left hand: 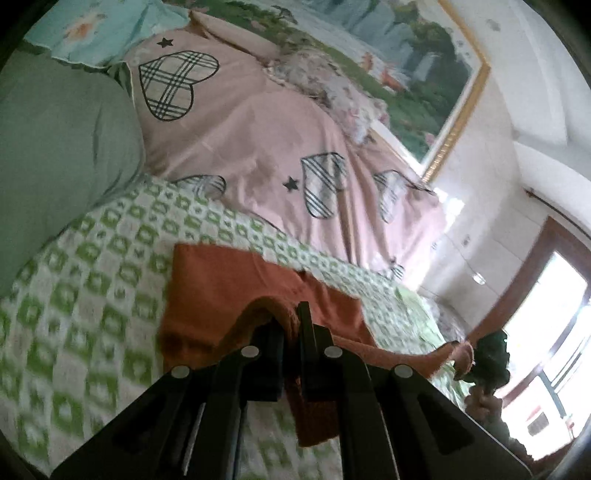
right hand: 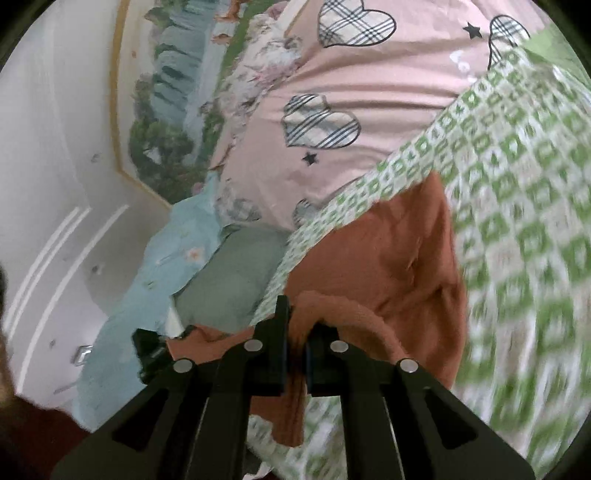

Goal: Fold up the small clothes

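Note:
An orange-brown small garment (left hand: 221, 288) lies on the green-and-white patterned sheet (left hand: 92, 266) of a bed. My left gripper (left hand: 291, 325) is shut on one edge of the garment and lifts it a little off the sheet. My right gripper (right hand: 295, 332) is shut on another edge of the same garment (right hand: 406, 258), which hangs between the fingers and spreads ahead over the sheet (right hand: 535, 240). The other gripper shows at the right edge of the left wrist view (left hand: 487, 358) and at the left of the right wrist view (right hand: 147, 350).
A pink quilt with plaid hearts (left hand: 258, 140) covers the far part of the bed. A grey-green pillow (left hand: 55, 155) and a light blue cloth (left hand: 92, 29) lie beside it. A framed landscape picture (left hand: 424, 74) hangs on the wall. A window (left hand: 554, 332) is at the right.

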`<state>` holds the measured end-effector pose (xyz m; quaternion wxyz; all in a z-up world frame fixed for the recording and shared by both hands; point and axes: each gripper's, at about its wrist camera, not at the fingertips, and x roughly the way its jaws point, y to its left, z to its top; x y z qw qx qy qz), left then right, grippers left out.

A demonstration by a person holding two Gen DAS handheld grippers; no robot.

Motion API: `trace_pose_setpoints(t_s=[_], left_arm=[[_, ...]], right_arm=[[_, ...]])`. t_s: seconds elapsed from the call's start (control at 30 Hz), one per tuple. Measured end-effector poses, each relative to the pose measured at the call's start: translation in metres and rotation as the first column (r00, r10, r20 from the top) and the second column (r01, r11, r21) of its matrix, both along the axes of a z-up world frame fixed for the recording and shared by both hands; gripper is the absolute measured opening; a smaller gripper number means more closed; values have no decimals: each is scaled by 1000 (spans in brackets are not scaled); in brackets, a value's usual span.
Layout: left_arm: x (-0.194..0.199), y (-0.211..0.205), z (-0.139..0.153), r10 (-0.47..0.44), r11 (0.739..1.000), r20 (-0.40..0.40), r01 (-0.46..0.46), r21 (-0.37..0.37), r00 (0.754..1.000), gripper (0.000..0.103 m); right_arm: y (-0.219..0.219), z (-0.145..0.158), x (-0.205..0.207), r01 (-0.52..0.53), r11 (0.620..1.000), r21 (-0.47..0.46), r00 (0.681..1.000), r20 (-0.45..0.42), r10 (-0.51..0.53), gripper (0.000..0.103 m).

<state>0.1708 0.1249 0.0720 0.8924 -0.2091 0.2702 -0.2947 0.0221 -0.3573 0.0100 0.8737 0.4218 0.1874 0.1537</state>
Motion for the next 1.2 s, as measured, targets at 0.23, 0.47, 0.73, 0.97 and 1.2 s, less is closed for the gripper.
trace_pose_setpoints(t_s=[0.23,0.47,0.73,0.97,1.2], left_arm=[[112,-31,-19,73,995,-101,-65,78,992,4],[199,-45,-78,125,984,-234,-90,154,964,4],[239,-53,-137,175,966,-360,-89,243,916,7],[172,-58,-119,74,975,-301,-5,224,951,19],[142,-157,-137,-145,906,-392,281,318,909,22]], right_arm=[[-45,-7,101,73,996,-53,986,-147,-80,8],[-78,-46,175,82,995,-55,953,-289,-94,8],[-84,-94,220,69,995,-78,886,-454,-97,9],[-66,-42,156,193,941,-277,900,-333,-282,39],[43,-29,201,-265,880,-394,917,-384,104,39]])
